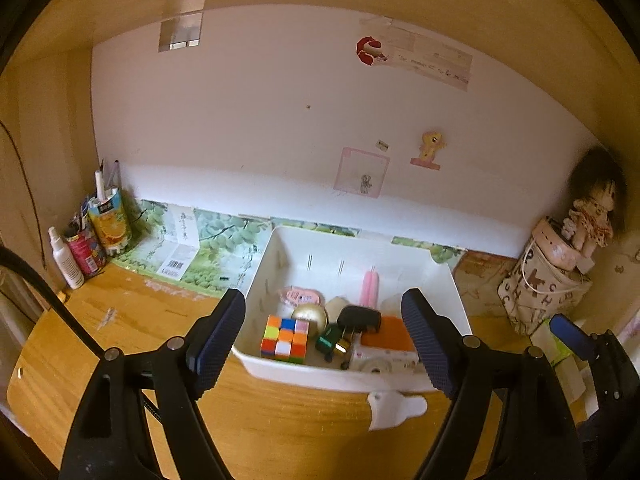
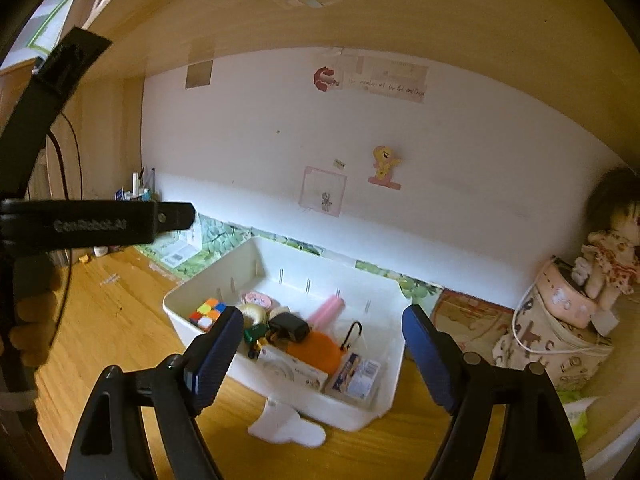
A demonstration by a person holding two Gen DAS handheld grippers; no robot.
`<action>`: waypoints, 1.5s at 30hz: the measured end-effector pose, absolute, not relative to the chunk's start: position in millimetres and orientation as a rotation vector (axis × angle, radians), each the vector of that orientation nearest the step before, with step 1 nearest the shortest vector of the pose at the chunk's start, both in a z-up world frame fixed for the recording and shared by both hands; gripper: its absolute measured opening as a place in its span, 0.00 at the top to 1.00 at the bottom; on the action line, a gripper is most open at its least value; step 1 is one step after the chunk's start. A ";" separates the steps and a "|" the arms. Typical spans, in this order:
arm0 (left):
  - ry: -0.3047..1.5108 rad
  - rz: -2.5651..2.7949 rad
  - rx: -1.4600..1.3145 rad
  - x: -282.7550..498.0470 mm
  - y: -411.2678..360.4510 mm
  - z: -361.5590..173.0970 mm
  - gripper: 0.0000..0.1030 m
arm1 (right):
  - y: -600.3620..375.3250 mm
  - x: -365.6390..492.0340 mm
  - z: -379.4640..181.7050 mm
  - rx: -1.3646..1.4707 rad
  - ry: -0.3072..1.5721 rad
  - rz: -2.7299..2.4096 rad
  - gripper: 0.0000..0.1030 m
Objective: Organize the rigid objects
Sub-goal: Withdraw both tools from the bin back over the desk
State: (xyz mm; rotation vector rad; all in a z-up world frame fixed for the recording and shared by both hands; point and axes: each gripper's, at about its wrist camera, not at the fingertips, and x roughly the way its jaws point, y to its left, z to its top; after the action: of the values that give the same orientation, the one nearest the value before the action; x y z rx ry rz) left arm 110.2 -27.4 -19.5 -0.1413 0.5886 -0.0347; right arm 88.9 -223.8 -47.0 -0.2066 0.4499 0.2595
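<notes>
White bin (image 1: 440, 280), the task's container, sits on the wooden desk (image 1: 132, 320) against the white back wall, its long side toward me. Inside the bin: a colour cube (image 1: 285, 339) at the near left corner, a gold round piece (image 1: 308, 314) just behind the cube, a black adapter (image 1: 359, 317) near the middle, an orange flat block (image 1: 394, 334) to the adapter's right, a white box (image 1: 386, 358) against the near wall, a pink stick (image 1: 370, 290) leaning toward the far wall. The right wrist view adds a black carabiner (image 2: 354, 334) and a small blue-and-white packet (image 2: 358, 374) in the bin's right part, whose far right floor is bare.

My left gripper (image 1: 324, 340) hangs above the bin's near wall, jaws spread wide and empty, touching nothing. My right gripper (image 2: 322, 356) is likewise spread and empty, above the same near wall; the bin's contents show between its fingers.

A small white piece (image 1: 394, 406) lies on the desk just outside the bin's near wall. Left of the bin the desk is open up to a cluster of bottles and cans (image 1: 92, 236) in the far left corner. Right of the bin stands a patterned pouch (image 1: 540, 292) with a doll (image 1: 592, 216) on it, near the bin's right wall.
</notes>
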 end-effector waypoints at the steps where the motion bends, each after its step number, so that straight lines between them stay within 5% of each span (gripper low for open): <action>1: 0.596 -0.035 -0.143 106.1 -27.4 -20.8 0.19 | -225.2 85.3 -49.0 -0.205 0.457 0.256 0.20; 32: 0.948 0.012 -0.038 94.2 -20.3 -75.3 0.19 | -220.8 120.3 -163.1 -0.006 0.931 0.271 0.17; 35: 0.959 0.015 -0.018 98.8 -22.5 -77.4 0.19 | -222.3 132.4 -172.3 0.019 0.972 0.251 0.01; 45: 1.010 0.005 0.003 109.9 -27.9 -86.9 0.19 | -227.5 159.5 -201.6 0.116 1.081 0.217 0.00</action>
State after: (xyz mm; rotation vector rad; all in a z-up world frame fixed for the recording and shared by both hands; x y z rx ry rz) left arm 109.9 -27.9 -86.9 0.0026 1.0096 0.0053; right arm 159.5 -227.5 -201.6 0.1163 1.0810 0.2171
